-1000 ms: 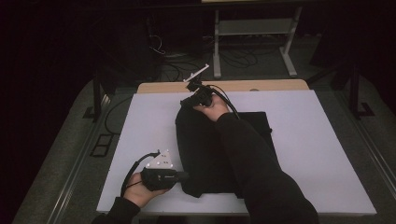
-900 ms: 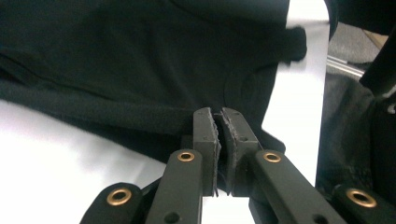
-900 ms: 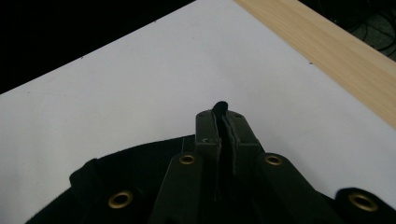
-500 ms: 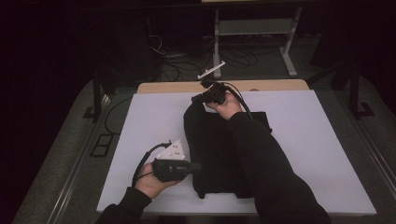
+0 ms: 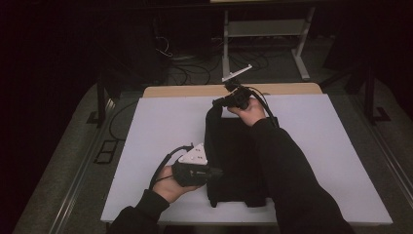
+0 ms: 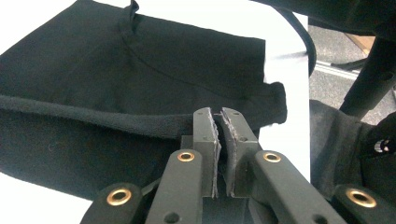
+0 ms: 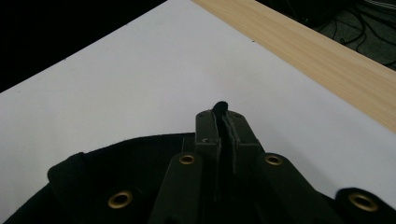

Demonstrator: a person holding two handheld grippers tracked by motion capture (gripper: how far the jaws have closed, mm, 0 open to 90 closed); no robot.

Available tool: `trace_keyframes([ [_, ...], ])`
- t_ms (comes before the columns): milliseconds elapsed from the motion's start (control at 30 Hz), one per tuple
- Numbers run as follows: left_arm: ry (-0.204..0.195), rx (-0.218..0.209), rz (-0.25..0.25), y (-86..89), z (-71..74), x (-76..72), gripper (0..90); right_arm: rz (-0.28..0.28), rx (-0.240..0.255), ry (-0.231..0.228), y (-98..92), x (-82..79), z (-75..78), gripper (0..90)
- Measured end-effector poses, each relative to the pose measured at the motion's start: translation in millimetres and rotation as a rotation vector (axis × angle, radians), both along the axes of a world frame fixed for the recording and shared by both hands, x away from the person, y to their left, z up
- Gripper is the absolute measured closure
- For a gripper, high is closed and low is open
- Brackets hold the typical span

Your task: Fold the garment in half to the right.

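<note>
Both hand-held grippers clamp black garment (image 5: pixel 234 161) | left hand-held gripper (image 5: pixel 216 171) near | right hand-held gripper (image 5: pixel 217 102) far

Black cloth garment (image 5: pixel 234 161), folded lengthwise, lies mid-table, near & far left edges pinched up.

- I read this as a lab or test room set up for recording, not a home.
- My work surface is a plain white table (image 5: pixel 146 146) with a bare wooden strip (image 5: pixel 195 90) along its far edge; the right gripper view shows the same pale wood grain.
- Dark carpet-like floor (image 5: pixel 58 161) all round, room dimly lit beyond the table.
- Loose cables (image 5: pixel 195 68) lie tangled on the floor behind the table.
- A white metal stand (image 5: pixel 265 34) with a low shelf sits at the back.
- Black frame legs (image 5: pixel 101 100) flank the table on both sides.
</note>
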State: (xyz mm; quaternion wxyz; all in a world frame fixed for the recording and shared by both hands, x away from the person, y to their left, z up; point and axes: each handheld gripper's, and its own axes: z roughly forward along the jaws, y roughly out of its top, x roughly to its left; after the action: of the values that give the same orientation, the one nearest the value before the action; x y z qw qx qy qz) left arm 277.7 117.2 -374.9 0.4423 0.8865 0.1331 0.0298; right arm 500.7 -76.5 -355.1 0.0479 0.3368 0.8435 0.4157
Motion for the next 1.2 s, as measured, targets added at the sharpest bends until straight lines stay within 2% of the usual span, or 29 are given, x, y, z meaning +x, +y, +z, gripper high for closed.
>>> trace_keyframes([
  [400,0.006,-0.001,-0.026,-22.5,-0.2,2.4,83.5,-0.026,0.009,0.002,-19.0,-2.0,-3.0,83.5],
  [733,0.018,0.004,-0.054,-42.3,-5.5,5.6,83.5,-0.052,0.019,0.014,-38.5,-4.2,-14.2,83.4],
  [1033,0.014,0.023,-0.087,-58.5,-6.4,11.7,83.5,-0.084,0.033,0.022,-55.9,-5.7,-17.9,83.4],
  [1200,0.033,0.021,-0.096,-67.6,-10.6,13.4,83.5,-0.095,0.035,0.027,-66.0,-7.6,-21.7,83.3],
])
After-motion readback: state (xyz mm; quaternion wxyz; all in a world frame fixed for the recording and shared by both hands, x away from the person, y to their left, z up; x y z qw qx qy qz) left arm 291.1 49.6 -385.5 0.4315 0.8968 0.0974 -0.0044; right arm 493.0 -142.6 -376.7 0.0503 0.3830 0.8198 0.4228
